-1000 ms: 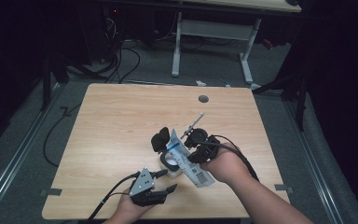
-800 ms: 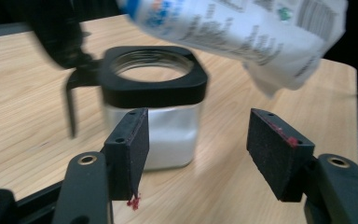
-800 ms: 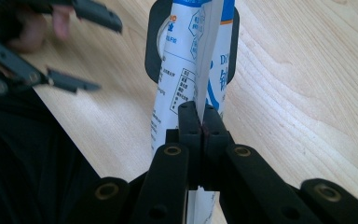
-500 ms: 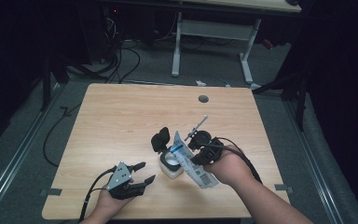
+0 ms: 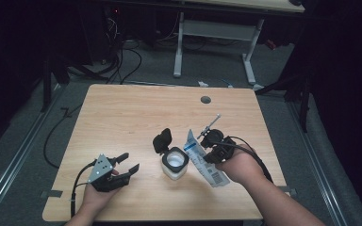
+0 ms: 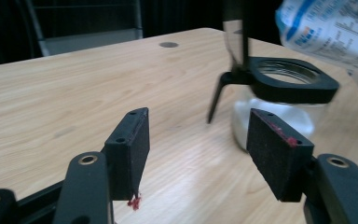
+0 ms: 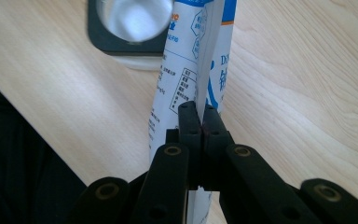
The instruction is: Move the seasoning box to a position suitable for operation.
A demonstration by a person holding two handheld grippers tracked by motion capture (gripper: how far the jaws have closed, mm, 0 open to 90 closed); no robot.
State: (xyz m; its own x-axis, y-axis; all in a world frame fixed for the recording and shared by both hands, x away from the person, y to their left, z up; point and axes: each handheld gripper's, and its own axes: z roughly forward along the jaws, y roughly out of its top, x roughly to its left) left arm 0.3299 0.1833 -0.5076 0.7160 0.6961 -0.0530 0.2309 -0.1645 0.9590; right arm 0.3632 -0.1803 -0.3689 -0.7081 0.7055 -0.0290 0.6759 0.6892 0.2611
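Counter [image 5: 122, 117]: pale wood-grain top with a round grommet hole [image 5: 206, 100] near the far edge. Jar [image 5: 174, 163]: clear, black square collar, lid [image 5: 162, 140] flipped up on its far-left side; it stands near the counter's middle, towards the near edge. Packet [image 5: 202, 157]: white with blue print, small boxed text too blurred to read; held tilted, its upper end just beside and above the jar's mouth. Right gripper [image 7: 199, 122]: jaws pinched tight on the packet's flat seam. Left gripper [image 5: 126, 163]: jaws spread wide, gripping nothing, pointed at the jar from its left, apart from it, above the counter's near-left part.
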